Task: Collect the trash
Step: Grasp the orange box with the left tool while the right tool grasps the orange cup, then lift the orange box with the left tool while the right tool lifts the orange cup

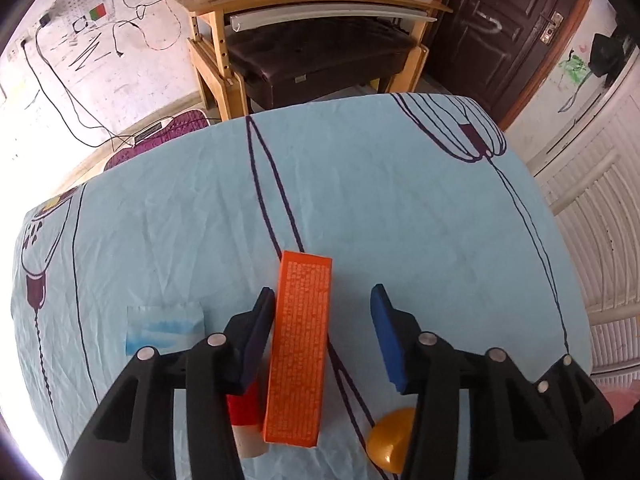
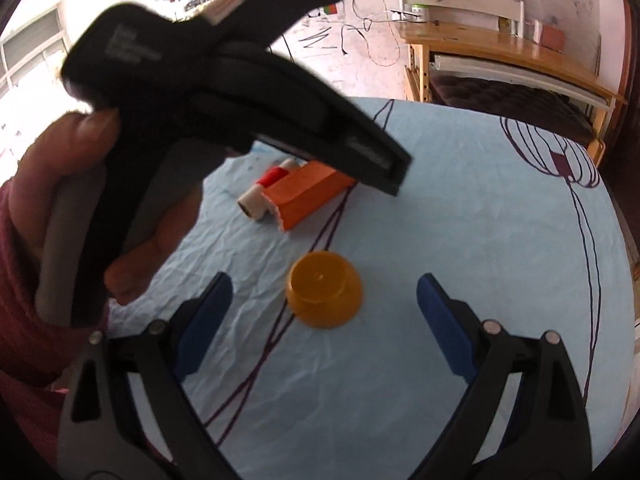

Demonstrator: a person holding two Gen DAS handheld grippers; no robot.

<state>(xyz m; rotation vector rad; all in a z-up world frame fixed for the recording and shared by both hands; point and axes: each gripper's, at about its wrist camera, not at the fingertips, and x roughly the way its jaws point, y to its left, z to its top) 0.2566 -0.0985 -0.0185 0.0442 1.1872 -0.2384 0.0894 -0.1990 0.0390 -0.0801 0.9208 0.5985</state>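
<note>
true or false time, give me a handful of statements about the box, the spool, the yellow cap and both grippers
1. The orange box lies between the left gripper fingers. True.
2. The orange box lies on bare wood. False: it lies on the light blue tablecloth.
3. The right gripper is shut on the yellow cap. False: its fingers stand wide open, clear of the cap.
4. A red thread spool lies right beside the box. True.
5. The yellow cap sits on top of the box. False: it rests on the cloth, apart from it.

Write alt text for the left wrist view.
The left tongs straddle an orange box on a light blue tablecloth, pads not pressing it. A red-wrapped tube lies left of it, a yellow cap right.
</note>
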